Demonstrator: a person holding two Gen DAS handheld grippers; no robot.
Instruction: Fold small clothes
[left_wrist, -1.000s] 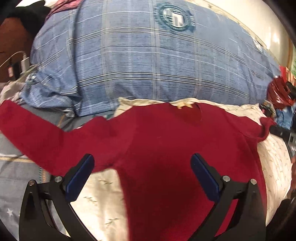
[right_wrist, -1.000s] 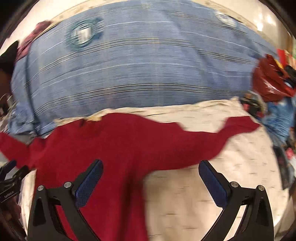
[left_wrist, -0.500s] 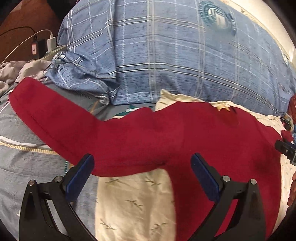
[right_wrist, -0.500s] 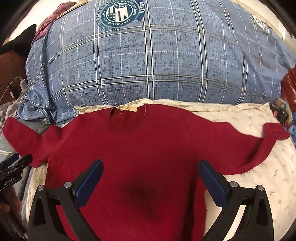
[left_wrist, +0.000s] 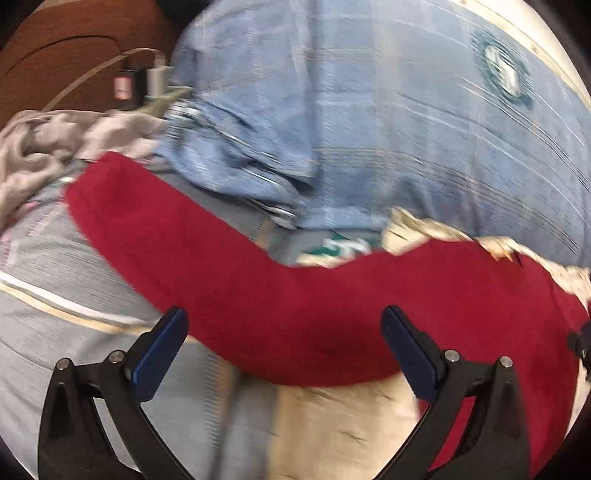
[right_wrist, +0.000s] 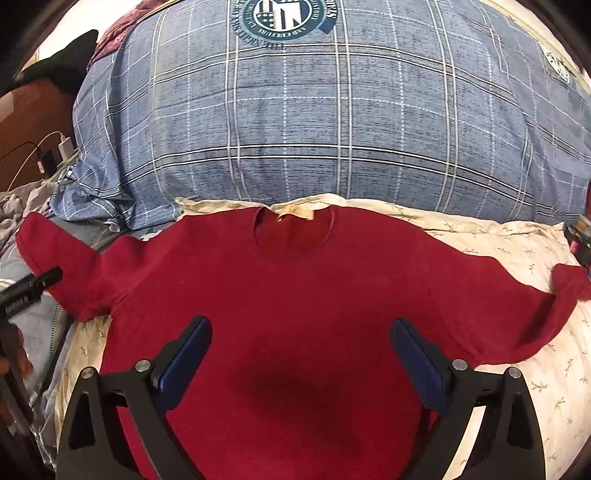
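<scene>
Red sweater (right_wrist: 295, 295) lies flat on the bed, neck at 12 o'clock – left hand-held gripper (left_wrist: 284, 343) gapes wide and empty over the left sleeve (left_wrist: 166, 236), running toward 10 o'clock, while the right hand-held gripper (right_wrist: 301, 354), slowly closing on nothing, hovers mid-chest.

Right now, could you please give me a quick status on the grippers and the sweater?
Left gripper open over one sleeve. Right gripper closing, nothing gripped. Sweater flat, unfolded. Quilt behind collar, clear.
</scene>
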